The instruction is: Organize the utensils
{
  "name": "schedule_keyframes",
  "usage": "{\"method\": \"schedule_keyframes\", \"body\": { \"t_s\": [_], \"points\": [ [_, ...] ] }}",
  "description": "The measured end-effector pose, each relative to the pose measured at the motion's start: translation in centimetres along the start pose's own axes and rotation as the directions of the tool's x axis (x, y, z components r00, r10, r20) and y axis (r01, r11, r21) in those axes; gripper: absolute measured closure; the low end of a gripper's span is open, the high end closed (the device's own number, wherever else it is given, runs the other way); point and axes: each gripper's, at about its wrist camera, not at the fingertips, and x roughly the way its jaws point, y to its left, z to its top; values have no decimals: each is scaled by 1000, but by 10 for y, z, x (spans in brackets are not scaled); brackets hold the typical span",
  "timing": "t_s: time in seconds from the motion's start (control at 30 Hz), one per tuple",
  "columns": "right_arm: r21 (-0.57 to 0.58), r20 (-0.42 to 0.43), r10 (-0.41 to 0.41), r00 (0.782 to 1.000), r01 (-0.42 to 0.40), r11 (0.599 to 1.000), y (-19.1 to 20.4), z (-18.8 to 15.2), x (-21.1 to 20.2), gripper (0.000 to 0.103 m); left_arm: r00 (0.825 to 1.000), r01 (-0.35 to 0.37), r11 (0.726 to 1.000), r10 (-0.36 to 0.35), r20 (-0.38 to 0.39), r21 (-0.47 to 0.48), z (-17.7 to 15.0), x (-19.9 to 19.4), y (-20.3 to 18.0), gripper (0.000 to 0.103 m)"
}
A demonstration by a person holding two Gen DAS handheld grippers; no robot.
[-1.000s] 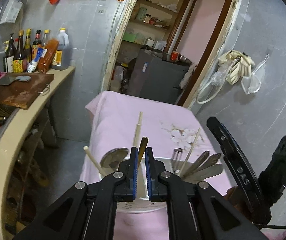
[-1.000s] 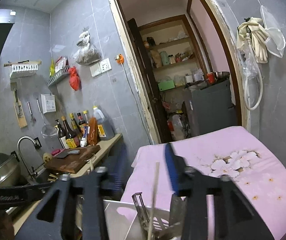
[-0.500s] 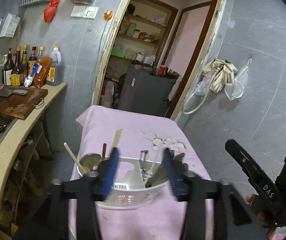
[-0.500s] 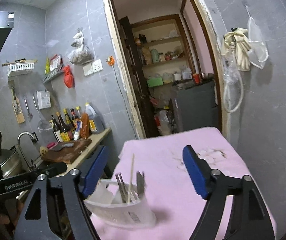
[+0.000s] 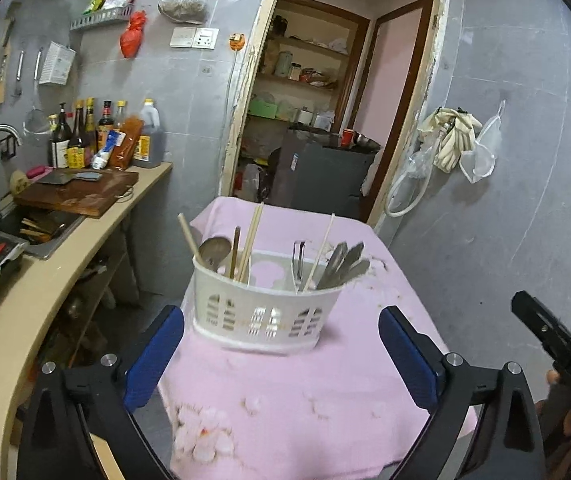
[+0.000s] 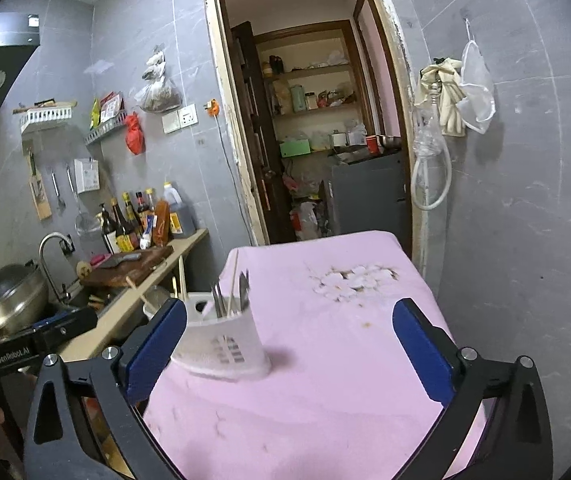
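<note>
A white plastic utensil caddy (image 5: 265, 312) stands on the pink-clothed table (image 5: 325, 400). Its left compartment holds a spoon (image 5: 214, 250) and chopsticks (image 5: 251, 236); its right compartment holds several metal utensils (image 5: 343, 262) and one chopstick. My left gripper (image 5: 281, 360) is open and empty, held back from the caddy's near side. My right gripper (image 6: 289, 348) is open and empty above the table, with the caddy (image 6: 225, 340) beside its left finger.
A kitchen counter (image 5: 45, 280) with a sink, a cutting board (image 5: 77, 192) and bottles runs along the left. A doorway (image 5: 325, 120) with a grey cabinet is behind the table. A tiled wall with hanging gloves (image 5: 451, 136) is on the right.
My left gripper let go of the utensil it held over the caddy, opened wide and pulled back. My right gripper also drew back from the caddy and stayed open.
</note>
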Motion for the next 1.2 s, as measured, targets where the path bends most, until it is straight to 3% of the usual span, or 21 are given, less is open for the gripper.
{"method": "schedule_keyframes", "body": {
  "t_s": [0.17, 0.37, 1.2],
  "points": [
    [0, 5, -24, 1000, 24, 1000, -3, -14, -31, 1, 999, -24, 999, 25, -34, 44, -26, -19, -5, 4],
    [3, -1, -20, 1000, 20, 1000, -1, -29, -53, 1, 999, -43, 995, 43, 5, 94, -43, -41, -11, 4],
    [-3, -34, -4, 999, 4, 1000, 5, -38, -53, 1, 1000, -29, 993, 28, 6, 113, -53, -47, -13, 4]
  ]
}}
